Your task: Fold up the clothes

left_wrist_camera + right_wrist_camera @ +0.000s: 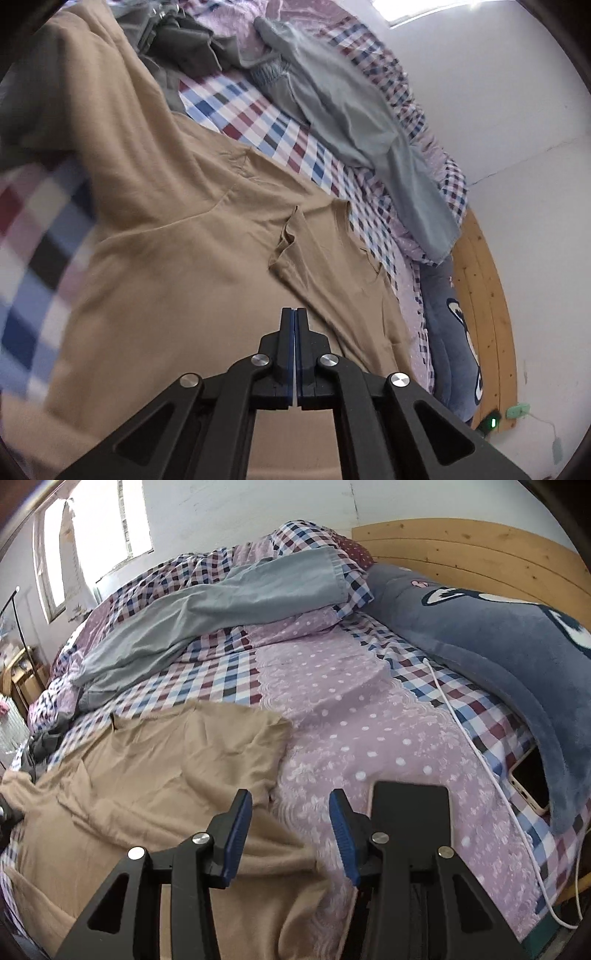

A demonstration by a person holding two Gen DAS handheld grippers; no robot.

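the tan garment point(177, 258) lies spread on the checked bedspread point(258, 122), its near end cut off. the left gripper point(294, 314) is pressed closed above it (any pinched cloth is hidden); the right gripper point(291, 805) gapes wide, empty, over the garment's edge.

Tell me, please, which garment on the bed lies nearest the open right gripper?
The tan shirt: it lies just under the right gripper, while the grey-green trousers rest farther back on the quilt.

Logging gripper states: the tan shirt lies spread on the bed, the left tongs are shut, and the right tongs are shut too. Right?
Not quite: the right tongs are open, blue pads apart, as the right wrist view shows. The rest holds.
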